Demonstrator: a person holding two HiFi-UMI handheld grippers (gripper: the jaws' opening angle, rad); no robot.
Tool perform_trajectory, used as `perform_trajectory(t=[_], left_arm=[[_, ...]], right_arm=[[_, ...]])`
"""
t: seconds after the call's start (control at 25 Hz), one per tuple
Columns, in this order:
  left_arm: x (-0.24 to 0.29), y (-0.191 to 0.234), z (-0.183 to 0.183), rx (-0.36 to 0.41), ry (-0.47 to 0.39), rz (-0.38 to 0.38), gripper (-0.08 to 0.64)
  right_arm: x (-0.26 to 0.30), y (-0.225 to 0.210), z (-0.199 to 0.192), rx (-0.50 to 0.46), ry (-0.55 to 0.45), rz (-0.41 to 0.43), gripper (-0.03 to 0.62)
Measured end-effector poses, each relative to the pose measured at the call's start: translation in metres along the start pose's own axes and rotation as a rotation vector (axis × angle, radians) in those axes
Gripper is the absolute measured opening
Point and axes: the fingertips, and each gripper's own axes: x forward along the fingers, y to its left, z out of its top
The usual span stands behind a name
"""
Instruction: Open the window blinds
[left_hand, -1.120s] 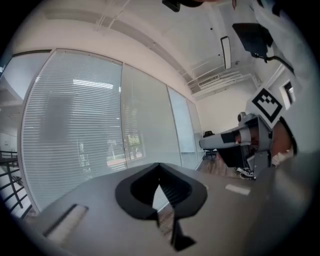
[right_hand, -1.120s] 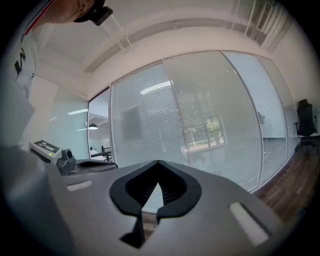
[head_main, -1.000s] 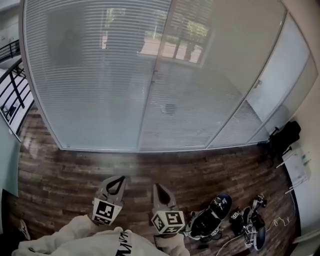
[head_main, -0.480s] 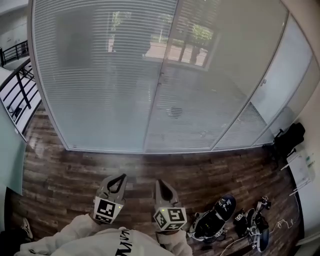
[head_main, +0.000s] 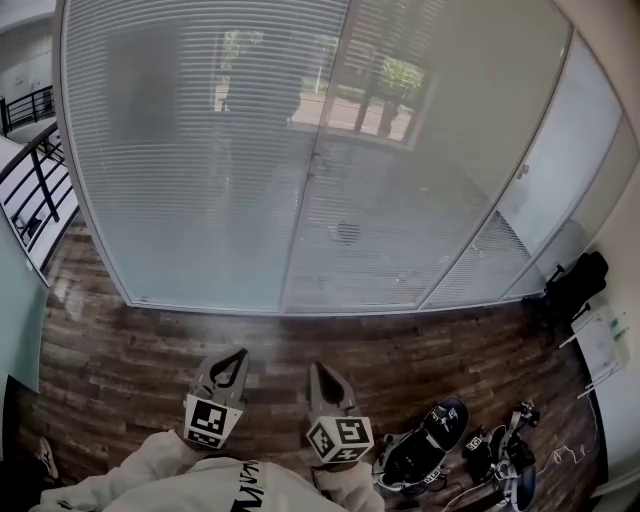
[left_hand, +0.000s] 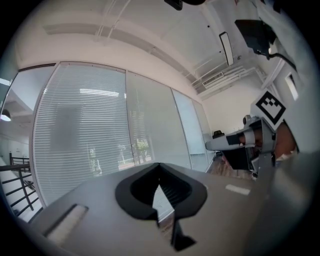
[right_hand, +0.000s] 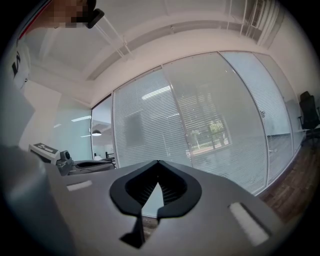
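Near the person, the left gripper (head_main: 240, 356) and the right gripper (head_main: 318, 370) are side by side above the wooden floor (head_main: 120, 350) — both have the jaws pressed together, with nothing between. Far ahead, well apart from them, the window blinds (head_main: 190, 160) hang lowered.

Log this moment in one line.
left gripper: shut, empty | right gripper: shut, empty | white slatted window blinds: lowered, not touched

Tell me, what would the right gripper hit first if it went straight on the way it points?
Probably the white slatted window blinds, some way ahead. The right gripper, jaws shut and empty, points at them; nothing shows between, though clear glass may front them.
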Motion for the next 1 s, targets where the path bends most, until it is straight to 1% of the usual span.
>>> perform_trajectory(t=[0.32,0.52,0.72,1.0], left_arm=[[0.014,0.002,-0.009,-0.009,0.025,0.023,0.0],[0.033,0.009,-0.018,-0.017,0.033,0.014,0.0],[0.071,0.029,-0.029,-0.026,0.04,-0.009,0.0],[0.13,0.077,-0.032,-0.023,0.032,-0.027,0.0]], right_arm=[[0.009,-0.013,-0.01,0.016,0.029,0.015,0.002],[0.029,-0.025,-0.015,0.025,0.044,0.009,0.002],[0.067,-0.043,-0.018,0.031,0.057,-0.013,0.002],[0.139,-0.069,0.003,0.031,0.031,-0.049,0.002]])
